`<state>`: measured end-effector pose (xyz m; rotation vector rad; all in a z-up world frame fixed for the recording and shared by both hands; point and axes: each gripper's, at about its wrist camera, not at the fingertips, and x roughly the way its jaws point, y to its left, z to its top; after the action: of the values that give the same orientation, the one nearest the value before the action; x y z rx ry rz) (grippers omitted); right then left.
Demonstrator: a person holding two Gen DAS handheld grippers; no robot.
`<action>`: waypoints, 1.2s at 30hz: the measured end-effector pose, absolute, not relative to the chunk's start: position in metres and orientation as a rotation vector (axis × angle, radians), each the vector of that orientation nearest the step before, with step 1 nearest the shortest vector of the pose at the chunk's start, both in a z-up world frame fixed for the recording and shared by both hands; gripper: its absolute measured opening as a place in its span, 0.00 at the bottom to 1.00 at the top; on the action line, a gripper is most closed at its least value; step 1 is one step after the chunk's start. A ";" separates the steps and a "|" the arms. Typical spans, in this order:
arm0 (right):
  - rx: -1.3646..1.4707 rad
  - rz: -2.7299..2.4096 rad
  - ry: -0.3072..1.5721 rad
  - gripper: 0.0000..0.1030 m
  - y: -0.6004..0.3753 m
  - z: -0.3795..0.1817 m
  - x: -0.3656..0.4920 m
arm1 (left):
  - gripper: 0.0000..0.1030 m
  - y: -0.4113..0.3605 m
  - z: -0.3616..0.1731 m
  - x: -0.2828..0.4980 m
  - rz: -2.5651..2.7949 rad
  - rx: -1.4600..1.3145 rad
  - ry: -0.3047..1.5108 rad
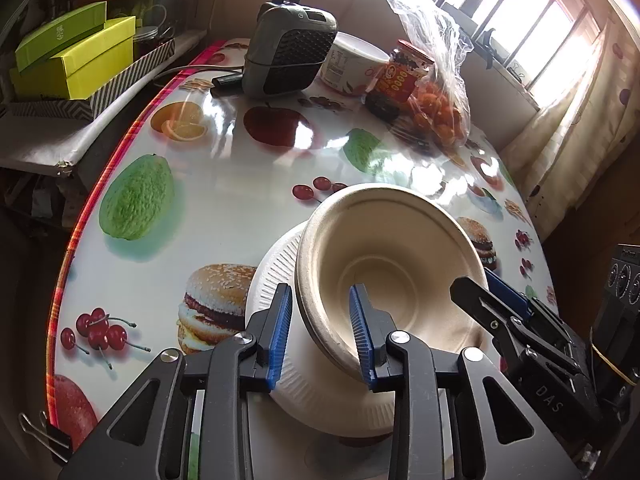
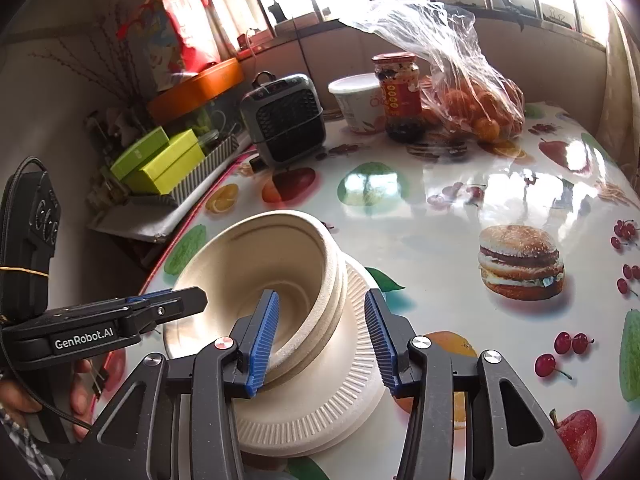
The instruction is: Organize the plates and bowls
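Resting tilted on one ribbed white plate [image 2: 320, 412], a nested stack of beige bowls [image 1: 384, 248] straddled by both grippers' released jaws: left gripper [image 1: 320, 336], right gripper [image 2: 320, 340].

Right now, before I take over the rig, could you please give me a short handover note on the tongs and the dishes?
Left tongs: open, straddling the near rim of the beige paper bowls, pads not pressing.
Right tongs: open, straddling the opposite rim of the same bowls, pads clear too.
Position: the nested bowls sit tilted on the stack of white ribbed paper plates, on the fruit-print table.
Done: bowls gathered on top of the plates.
Left: the bowls are not level; they probably need settling flat before pulling both tongs away.
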<state>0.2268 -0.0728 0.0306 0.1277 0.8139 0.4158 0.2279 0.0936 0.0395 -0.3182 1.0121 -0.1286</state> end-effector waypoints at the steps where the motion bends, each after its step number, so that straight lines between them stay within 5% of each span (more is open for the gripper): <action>1: 0.128 0.417 0.811 0.44 -0.073 0.031 0.226 | 0.34 0.093 0.040 0.227 -0.128 -0.318 1.009; 36: 0.106 0.375 0.690 0.62 -0.083 0.053 0.139 | 0.42 0.065 0.080 0.131 -0.025 -0.130 0.800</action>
<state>0.1386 -0.0825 0.0532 0.1059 0.6896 0.3750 0.1315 0.0646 0.0802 -0.1300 0.8003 -0.0253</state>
